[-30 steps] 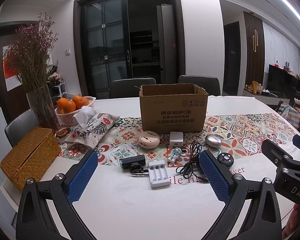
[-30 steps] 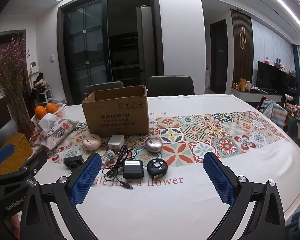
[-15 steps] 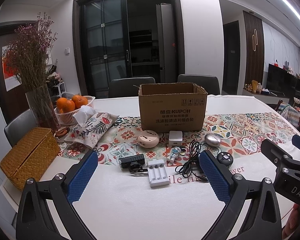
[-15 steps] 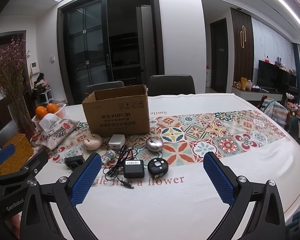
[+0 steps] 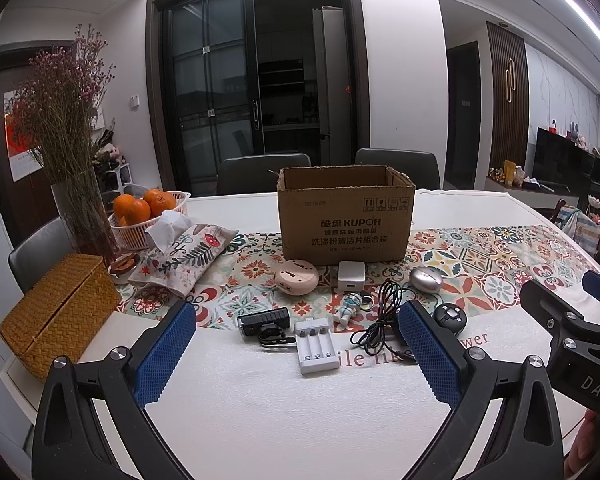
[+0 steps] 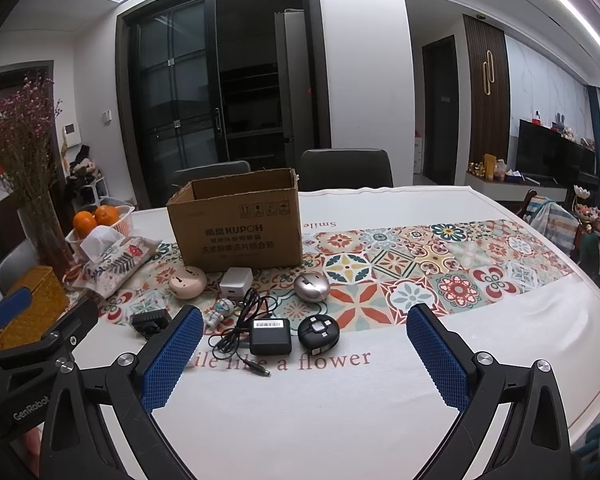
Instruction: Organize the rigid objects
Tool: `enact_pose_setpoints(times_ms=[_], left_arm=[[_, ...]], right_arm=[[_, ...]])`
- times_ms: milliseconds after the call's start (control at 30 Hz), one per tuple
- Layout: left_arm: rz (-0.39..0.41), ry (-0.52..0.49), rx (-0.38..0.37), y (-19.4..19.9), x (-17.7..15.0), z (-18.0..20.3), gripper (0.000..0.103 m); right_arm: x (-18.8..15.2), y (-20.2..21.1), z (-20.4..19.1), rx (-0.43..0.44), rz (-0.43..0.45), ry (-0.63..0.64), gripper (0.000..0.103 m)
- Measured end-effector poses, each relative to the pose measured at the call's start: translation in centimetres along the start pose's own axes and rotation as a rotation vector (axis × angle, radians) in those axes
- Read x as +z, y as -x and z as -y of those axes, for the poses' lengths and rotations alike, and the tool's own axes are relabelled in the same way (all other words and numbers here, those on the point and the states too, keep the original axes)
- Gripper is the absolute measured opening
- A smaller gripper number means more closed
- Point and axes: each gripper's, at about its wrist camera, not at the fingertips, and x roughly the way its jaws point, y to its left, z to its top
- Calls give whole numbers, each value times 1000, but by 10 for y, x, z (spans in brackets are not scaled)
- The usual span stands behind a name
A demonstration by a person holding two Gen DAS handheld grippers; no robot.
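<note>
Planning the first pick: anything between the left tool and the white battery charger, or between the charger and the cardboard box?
Nothing stands between the open left tool and the white battery charger. Toward the cardboard box, the pink round case, white adapter and astronaut figure lie on the runner; lifting over them avoids contact.

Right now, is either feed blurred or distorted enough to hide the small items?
Left wrist view: sharp, dim, fisheye bends the edges; the white plastic battery charger reads clearly. Right wrist view: equally sharp; the black rectangular power adapter label shows.
</note>
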Motion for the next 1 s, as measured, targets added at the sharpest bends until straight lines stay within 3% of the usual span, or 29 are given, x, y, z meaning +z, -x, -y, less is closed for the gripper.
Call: enact_pose_setpoints(times_ms=[1000], left_arm=[[-18, 6, -9, -4, -2, 0, 103]], right_arm=[[-1, -1, -3, 4, -5, -1, 103]])
